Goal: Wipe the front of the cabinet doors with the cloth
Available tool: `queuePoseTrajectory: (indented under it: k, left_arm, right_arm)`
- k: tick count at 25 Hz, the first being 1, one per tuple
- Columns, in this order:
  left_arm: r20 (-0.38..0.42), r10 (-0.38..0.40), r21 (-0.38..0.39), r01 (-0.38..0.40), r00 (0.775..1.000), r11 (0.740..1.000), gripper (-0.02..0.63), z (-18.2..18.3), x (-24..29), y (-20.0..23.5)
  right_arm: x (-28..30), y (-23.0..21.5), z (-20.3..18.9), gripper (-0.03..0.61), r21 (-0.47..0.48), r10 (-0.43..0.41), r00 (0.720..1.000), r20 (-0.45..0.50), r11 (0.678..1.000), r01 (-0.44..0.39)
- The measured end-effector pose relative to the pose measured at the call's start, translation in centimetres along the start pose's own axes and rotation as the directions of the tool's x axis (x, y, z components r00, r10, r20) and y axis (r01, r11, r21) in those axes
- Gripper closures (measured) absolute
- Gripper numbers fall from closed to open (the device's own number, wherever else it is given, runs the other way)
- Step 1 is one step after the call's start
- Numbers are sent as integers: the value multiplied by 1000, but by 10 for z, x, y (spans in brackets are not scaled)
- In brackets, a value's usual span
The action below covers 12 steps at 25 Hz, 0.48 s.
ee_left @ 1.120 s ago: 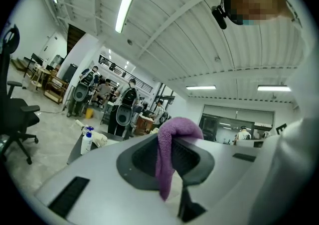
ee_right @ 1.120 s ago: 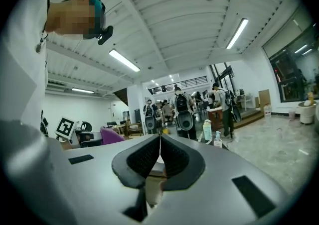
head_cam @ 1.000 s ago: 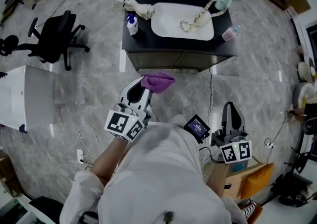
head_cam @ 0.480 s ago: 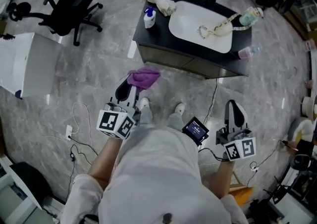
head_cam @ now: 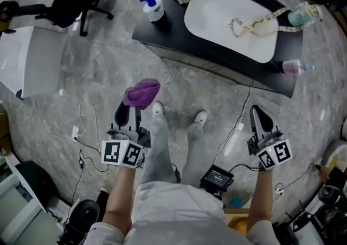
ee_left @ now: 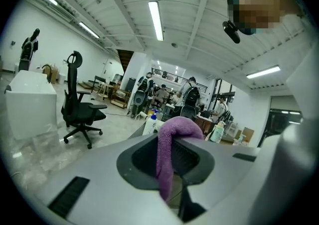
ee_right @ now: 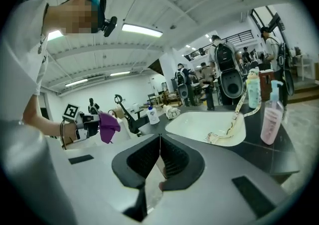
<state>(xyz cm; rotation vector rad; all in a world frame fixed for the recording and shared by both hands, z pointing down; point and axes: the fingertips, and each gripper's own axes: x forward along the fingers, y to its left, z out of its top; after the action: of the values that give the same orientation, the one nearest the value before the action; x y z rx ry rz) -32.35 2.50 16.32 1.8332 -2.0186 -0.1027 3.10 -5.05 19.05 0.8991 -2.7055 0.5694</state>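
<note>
Before the cabinet (head_cam: 173, 30): the person stands facing it, both grippers held out toward it and neither touching it.
Left gripper (head_cam: 132, 109): clenched on a purple cloth (head_cam: 142, 91), which bunches out past the jaw tips.
Right gripper (head_cam: 259, 115): jaws pressed together with nothing between them.
Cloth position: in the air on the person's side of the cabinet, opposite its left end and clearly apart from it.
Cabinet doors (head_cam: 209, 66): on the face turned to the person, under the countertop edge; seen almost edge-on from the head view, so little of them shows.
Long axis: the cabinet's front runs crosswise to the person, its left end lying farther away than its right.
Nearer arm: the right gripper looks closer to the cabinet's front, but the left one carries the cloth.
Coming move: probably lowering the left gripper and pushing it forward, so the cloth meets the left door.
</note>
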Motion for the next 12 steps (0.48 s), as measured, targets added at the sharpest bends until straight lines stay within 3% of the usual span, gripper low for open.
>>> queuePoseTrajectory:
  k: [7,12]
  left_arm:
    - [-36,-47,88,50,998,995,566,-77,82,36]
    - [-48,-45,55,48,998,997,566,-127,137,98]
  right_arm:
    - [95,8,-70,552,11,103,994,-47,995,-103]
    - [167,32,-128,552,29,140,988,-69,990,-139]
